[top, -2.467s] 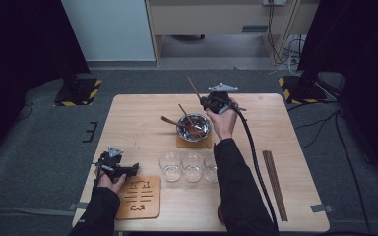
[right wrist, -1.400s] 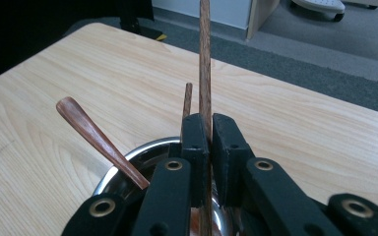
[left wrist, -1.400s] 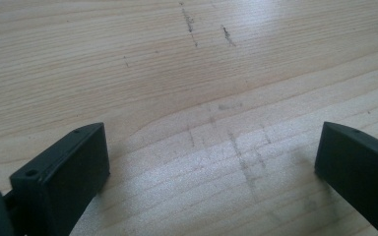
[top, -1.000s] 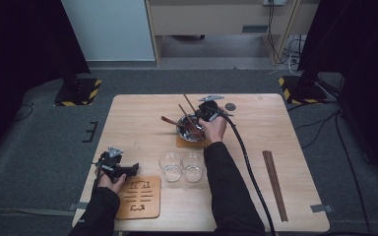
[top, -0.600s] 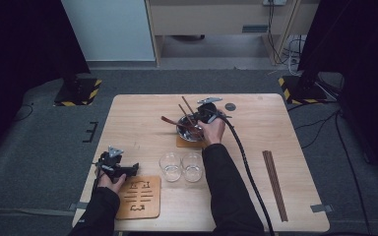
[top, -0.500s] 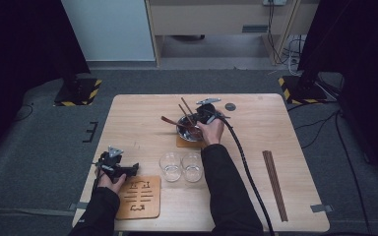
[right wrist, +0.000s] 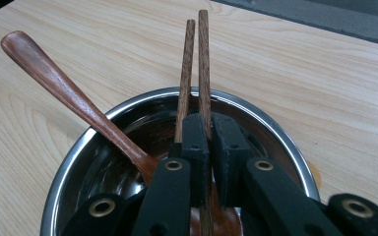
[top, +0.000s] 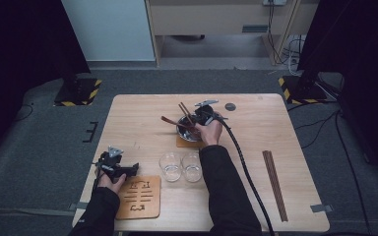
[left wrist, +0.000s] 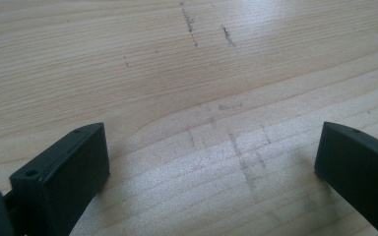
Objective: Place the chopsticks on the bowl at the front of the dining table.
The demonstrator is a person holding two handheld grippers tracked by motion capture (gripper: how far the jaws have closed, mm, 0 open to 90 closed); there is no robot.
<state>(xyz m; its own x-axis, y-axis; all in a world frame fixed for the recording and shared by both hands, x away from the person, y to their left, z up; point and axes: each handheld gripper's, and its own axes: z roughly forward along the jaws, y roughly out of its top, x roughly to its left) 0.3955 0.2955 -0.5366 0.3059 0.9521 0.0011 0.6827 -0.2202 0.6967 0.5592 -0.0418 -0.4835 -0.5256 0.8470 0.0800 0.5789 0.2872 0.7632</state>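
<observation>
My right gripper (top: 197, 119) hangs over a steel bowl (top: 189, 132) in the middle of the table. Its jaws are shut on a pair of dark wooden chopsticks (right wrist: 199, 59), whose free ends stick out past the bowl's far rim (right wrist: 275, 142). A wooden spoon (right wrist: 54, 78) leans in the bowl, handle up to the left, just beside my right gripper (right wrist: 209, 128). My left gripper (top: 127, 169) rests near the table's front left, held by a hand. Its jaws stand wide apart over bare wood, so my left gripper (left wrist: 211, 147) is open and holds nothing.
The bowl stands on a brown coaster (top: 183, 143). Two clear glasses (top: 171, 166) (top: 193, 167) stand in front of it. A patterned wooden board (top: 139, 196) lies at the front left, another chopstick pair (top: 274, 184) at the right, a small dark disc (top: 230, 105) at the back.
The right gripper has come down and to the left from behind the bowl, bringing the chopsticks over it. In the last second it barely moved. The left gripper stayed put.
</observation>
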